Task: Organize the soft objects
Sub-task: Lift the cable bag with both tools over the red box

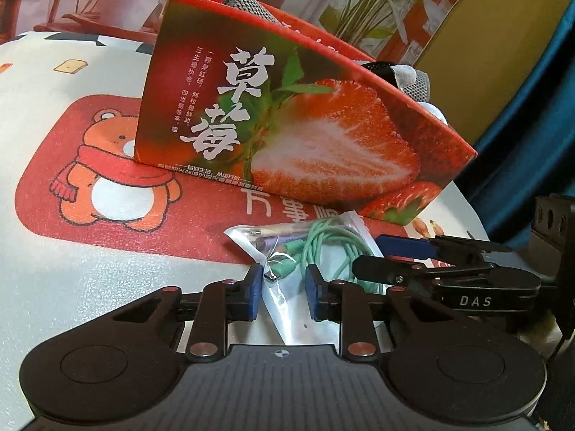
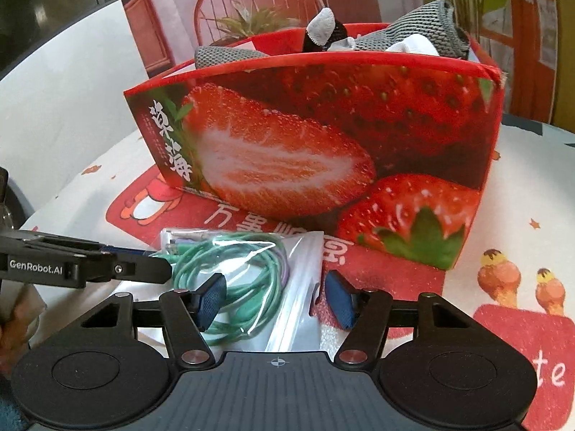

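A clear plastic bag (image 1: 284, 309) with a coiled green cable (image 2: 244, 255) lies on the tablecloth in front of the red strawberry box (image 1: 323, 136). My left gripper (image 1: 284, 294) is shut on the bag's near edge, blue pads against the plastic. In the right wrist view the left gripper (image 2: 158, 269) reaches in from the left to the bag's corner. My right gripper (image 2: 275, 300) straddles the same bag; its pads stand at the bag's sides, not clearly squeezing. The strawberry box (image 2: 323, 143) holds grey knitted fabric (image 2: 424, 21) and a black-and-white soft item (image 2: 323, 32).
The white tablecloth (image 1: 72, 269) has a red bear print (image 1: 107, 179) and ice-cream drawings (image 2: 503, 276). A printed backdrop of plants and a chair stands behind the box. A blue curtain (image 1: 521, 125) hangs beyond the table's right edge.
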### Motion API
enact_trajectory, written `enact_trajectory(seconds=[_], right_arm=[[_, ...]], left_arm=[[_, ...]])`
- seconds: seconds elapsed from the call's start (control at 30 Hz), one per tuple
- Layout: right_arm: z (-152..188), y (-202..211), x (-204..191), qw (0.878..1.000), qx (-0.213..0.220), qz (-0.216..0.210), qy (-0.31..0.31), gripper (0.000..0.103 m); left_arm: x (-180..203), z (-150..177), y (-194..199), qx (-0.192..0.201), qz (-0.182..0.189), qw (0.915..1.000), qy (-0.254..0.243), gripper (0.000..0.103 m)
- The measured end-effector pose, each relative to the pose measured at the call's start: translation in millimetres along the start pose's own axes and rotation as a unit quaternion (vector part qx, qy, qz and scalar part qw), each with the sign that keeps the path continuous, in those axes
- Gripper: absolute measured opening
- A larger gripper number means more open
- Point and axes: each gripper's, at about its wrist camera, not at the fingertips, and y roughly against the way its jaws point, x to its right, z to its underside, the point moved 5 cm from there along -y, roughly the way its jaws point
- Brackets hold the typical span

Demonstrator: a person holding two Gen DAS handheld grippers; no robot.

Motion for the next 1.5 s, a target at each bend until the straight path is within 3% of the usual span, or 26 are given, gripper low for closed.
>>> enact_trajectory(seconds=[0.2, 0.43, 0.6, 0.93, 1.17, 1.5], right_arm=[[-1.1, -6.2, -7.9, 1.0, 0.006, 0.004, 0.004, 0.059], [-2.1, -7.4, -7.7, 0.999, 0.019, -0.017, -0.046, 0.056], [0.0, -3.1, -0.2, 0.996, 0.018, -0.026, -0.078, 0.038], [1.5, 7.6, -5.4, 0.998, 0.028, 0.011, -0.049, 0.009], [-8.6, 33.6, -15.9, 0.997, 0.067, 0.011, -0.029, 0.007], [-70.5, 83.8, -36.1, 0.989, 0.147, -0.002, 0.007, 0.007]], left_arm=[[1.1, 1.5, -0.9, 0.007, -0.001, 1.0, 0.0, 0.027], [0.4, 2.6, -0.3, 0.01, 0.001, 0.9999, 0.005, 0.027], [1.2, 3.7, 0.4, 0.012, -0.001, 0.9999, 0.002, 0.027], [-1.3, 4.2, 5.9, 0.017, 0.0, 0.9998, 0.009, 0.025], [5.0, -10.1, 30.8, 0.064, 0.019, 0.9978, 0.007, 0.025], [33.2, -71.8, 84.5, 0.151, 0.028, 0.9873, -0.042, 0.025]])
